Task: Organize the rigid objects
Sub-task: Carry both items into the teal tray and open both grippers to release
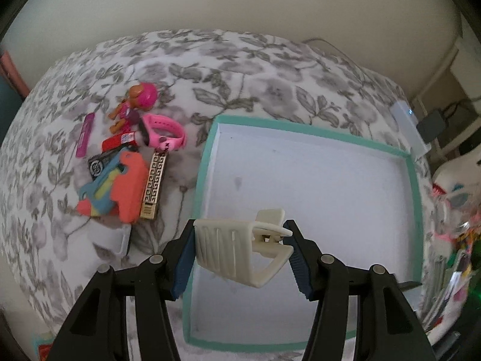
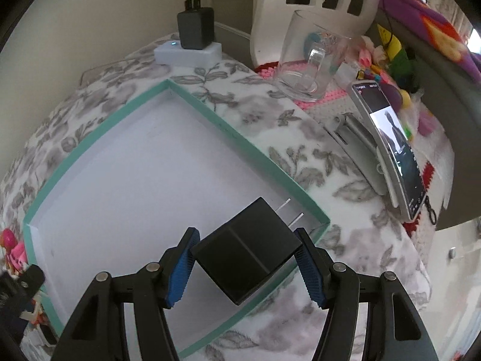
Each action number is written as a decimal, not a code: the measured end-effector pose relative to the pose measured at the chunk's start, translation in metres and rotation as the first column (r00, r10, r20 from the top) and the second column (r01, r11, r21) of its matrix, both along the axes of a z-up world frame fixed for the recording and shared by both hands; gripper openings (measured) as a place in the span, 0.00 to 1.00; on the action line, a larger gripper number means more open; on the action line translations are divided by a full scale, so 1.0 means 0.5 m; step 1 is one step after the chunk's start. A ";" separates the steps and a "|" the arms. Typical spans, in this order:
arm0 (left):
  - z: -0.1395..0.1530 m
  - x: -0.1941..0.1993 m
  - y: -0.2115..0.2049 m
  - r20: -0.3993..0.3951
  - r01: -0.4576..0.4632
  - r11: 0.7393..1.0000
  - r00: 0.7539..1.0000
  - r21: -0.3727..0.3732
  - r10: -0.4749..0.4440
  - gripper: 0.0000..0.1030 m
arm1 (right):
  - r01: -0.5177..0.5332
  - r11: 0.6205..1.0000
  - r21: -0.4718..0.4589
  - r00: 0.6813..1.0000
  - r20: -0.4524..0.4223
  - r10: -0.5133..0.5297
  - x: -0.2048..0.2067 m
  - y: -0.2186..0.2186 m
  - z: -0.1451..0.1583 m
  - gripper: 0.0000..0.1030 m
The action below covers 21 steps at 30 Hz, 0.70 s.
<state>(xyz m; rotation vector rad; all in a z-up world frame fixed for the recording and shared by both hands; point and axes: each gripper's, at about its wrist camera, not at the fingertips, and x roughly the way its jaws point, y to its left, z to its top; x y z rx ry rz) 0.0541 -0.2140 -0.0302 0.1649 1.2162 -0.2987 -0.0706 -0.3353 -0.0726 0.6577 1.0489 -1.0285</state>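
My left gripper (image 1: pixel 240 255) is shut on a cream hair claw clip (image 1: pixel 243 249) and holds it above the near left part of a shallow white box with a teal rim (image 1: pixel 413 198). My right gripper (image 2: pixel 245 258) is shut on a black plug-in charger (image 2: pixel 248 251), its two prongs pointing up right, above the near corner of the same box (image 2: pixel 210 114). The box floor shows nothing lying in it. A pile of small objects lies left of the box: a pink doll (image 1: pixel 135 102), a pink watch band (image 1: pixel 162 132), an orange piece (image 1: pixel 126 186), a gold patterned bar (image 1: pixel 154 185).
Everything rests on a grey floral blanket (image 1: pixel 255 69). A white power block with a black adapter (image 2: pixel 195 30) stands beyond the box. A glass mug (image 2: pixel 312 60), a phone on a stand (image 2: pixel 393 147) and colourful clutter lie to the right.
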 end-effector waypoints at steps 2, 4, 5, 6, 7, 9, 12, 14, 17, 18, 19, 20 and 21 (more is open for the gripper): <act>-0.011 0.000 -0.004 0.002 0.018 1.000 1.000 0.014 -0.018 0.57 | -0.003 1.000 -0.007 1.000 -0.006 0.003 0.003 0.001 -0.002 0.65; -0.021 0.000 -0.006 -0.004 0.032 0.999 0.999 0.020 -0.032 0.57 | -0.011 1.000 0.002 1.000 -0.009 0.011 0.009 0.001 -0.007 0.65; -0.025 -0.001 -0.008 -0.007 0.042 0.999 0.999 0.017 -0.042 0.57 | -0.015 1.000 0.005 1.000 -0.010 0.015 0.009 0.003 -0.008 0.65; -0.027 -0.001 -0.009 -0.008 0.047 0.999 0.999 0.016 -0.047 0.57 | -0.019 1.000 0.003 1.000 -0.015 0.019 0.011 0.004 -0.009 0.65; -0.029 -0.002 -0.009 -0.007 0.053 0.998 0.999 0.017 -0.052 0.57 | -0.023 1.000 0.000 1.000 -0.019 0.023 0.012 0.004 -0.009 0.65; -0.031 -0.003 -0.011 -0.005 0.066 0.998 0.998 0.013 -0.066 0.58 | -0.028 1.000 0.002 0.999 -0.021 0.028 0.014 0.006 -0.009 0.65; -0.027 -0.002 -0.006 -0.006 0.061 0.998 0.998 -0.008 -0.061 0.67 | -0.045 0.999 0.010 0.999 -0.029 0.046 0.019 0.010 -0.011 0.65; -0.022 -0.002 0.000 0.003 0.053 0.999 0.999 -0.007 -0.053 0.76 | -0.058 0.998 0.012 0.998 -0.037 0.059 0.024 0.014 -0.014 0.65; -0.018 0.002 0.009 0.000 0.041 0.999 0.999 -0.017 -0.041 0.79 | -0.072 0.997 0.015 0.996 -0.042 0.073 0.028 0.018 -0.018 0.65; -0.017 0.003 0.012 0.001 0.035 0.999 0.999 -0.017 -0.035 0.81 | -0.076 0.997 0.012 0.996 -0.042 0.077 0.029 0.019 -0.018 0.65; -0.016 0.004 0.015 0.003 0.029 0.999 1.000 -0.015 -0.029 0.82 | -0.081 0.997 0.005 0.996 -0.043 0.081 0.029 0.021 -0.017 0.65; -0.014 0.005 0.019 0.006 0.024 1.000 1.000 -0.013 -0.024 0.82 | -0.085 0.996 -0.005 0.995 -0.046 0.084 0.030 0.022 -0.014 0.66; -0.014 0.006 0.020 0.006 0.021 1.000 1.000 -0.012 -0.021 0.82 | -0.088 0.996 -0.013 0.995 -0.047 0.087 0.031 0.024 -0.012 0.66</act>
